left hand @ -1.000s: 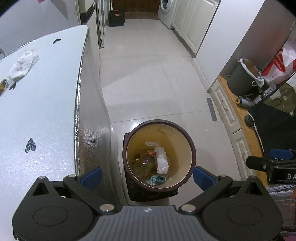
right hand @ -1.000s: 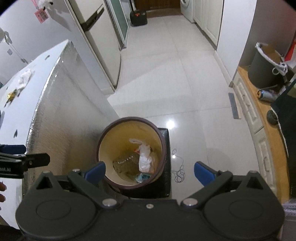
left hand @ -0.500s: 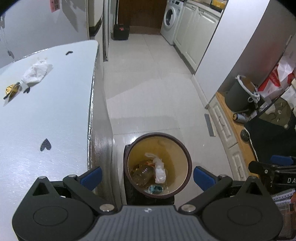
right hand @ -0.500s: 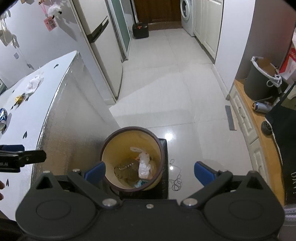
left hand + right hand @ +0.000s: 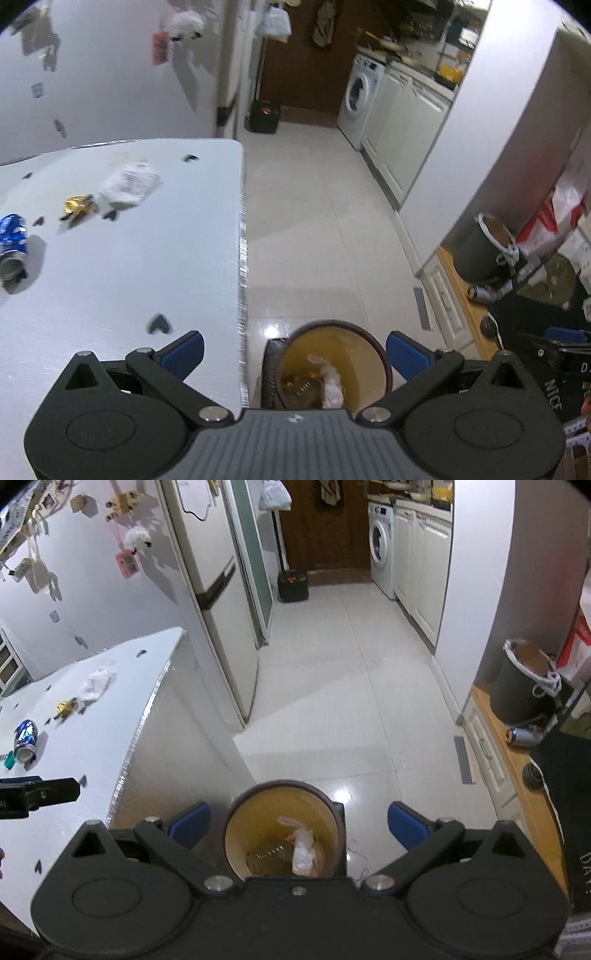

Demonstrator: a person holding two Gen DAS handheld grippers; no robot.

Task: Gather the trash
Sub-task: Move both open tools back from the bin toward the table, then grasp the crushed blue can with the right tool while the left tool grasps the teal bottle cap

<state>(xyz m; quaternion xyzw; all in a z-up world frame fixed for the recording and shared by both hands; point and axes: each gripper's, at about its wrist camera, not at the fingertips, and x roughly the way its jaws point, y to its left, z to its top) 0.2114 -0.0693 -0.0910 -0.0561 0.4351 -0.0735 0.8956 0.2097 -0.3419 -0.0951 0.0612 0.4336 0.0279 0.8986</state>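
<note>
A round brown trash bin (image 5: 373, 343) with a yellow inside stands on the floor beside the white table (image 5: 122, 273); it holds a clear bottle and a white bag. It also shows in the right wrist view (image 5: 325, 801). On the table lie a crumpled white wrapper (image 5: 129, 182), a gold foil wrapper (image 5: 77, 205) and a crushed blue can (image 5: 12, 240); the right wrist view shows the wrapper (image 5: 96, 683), the foil (image 5: 66, 706) and the can (image 5: 26, 738). My left gripper (image 5: 295, 350) is open and empty above the table's edge and the bin. My right gripper (image 5: 298, 821) is open and empty above the bin.
A fridge (image 5: 221, 602) stands behind the table. A washing machine (image 5: 356, 99) and white cabinets line the far right. A dark bucket (image 5: 524, 679) and a can (image 5: 521, 735) sit on a wooden ledge at right. The tiled floor (image 5: 325, 221) lies between.
Both grippers have risen and tilted up, so the bin sits lower and smaller in view. The table trash and the far kitchen have come into sight. Both stay open.
</note>
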